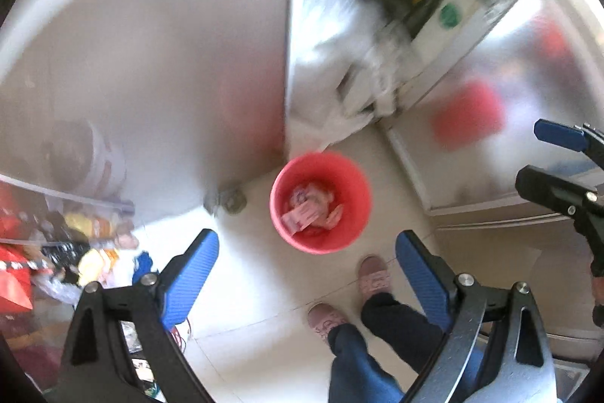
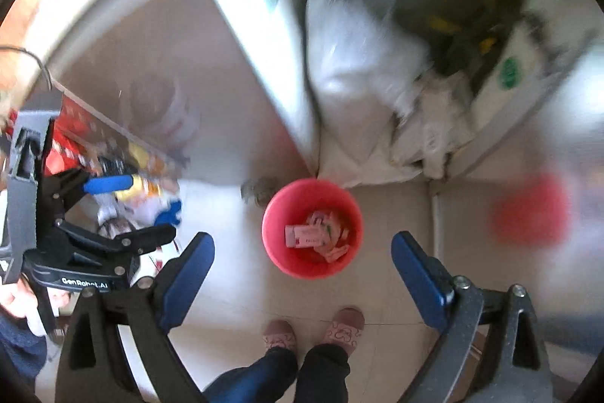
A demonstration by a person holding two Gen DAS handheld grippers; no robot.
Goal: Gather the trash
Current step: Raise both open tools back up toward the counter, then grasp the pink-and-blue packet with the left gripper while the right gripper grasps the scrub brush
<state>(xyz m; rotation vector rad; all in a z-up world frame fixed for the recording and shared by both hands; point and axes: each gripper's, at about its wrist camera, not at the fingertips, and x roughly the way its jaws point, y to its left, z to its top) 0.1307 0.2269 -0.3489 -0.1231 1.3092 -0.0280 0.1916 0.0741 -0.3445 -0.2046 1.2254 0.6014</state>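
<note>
Hovering above red bin (image 1: 321,203) on floor, between both grippers: left gripper (image 1: 307,261) and right gripper (image 2: 302,261), jaws apart, nothing held. Paper scraps (image 2: 317,237) lying inside bin, probably collected trash.

A lived-in home, by the look of a corner between rooms. Pale floor tiles (image 2: 392,293) run up to white walls, and a small red waste bin (image 2: 312,227) full of wrappers stands on them. Behind it, stuffed white plastic bags (image 2: 355,63) sit in a recess beside a white box with a green label (image 2: 507,72). To the left, a cluttered shelf (image 2: 124,153) holds bright packets. The person wears pink patterned house slippers (image 2: 279,334), which suits a dwelling.
</note>
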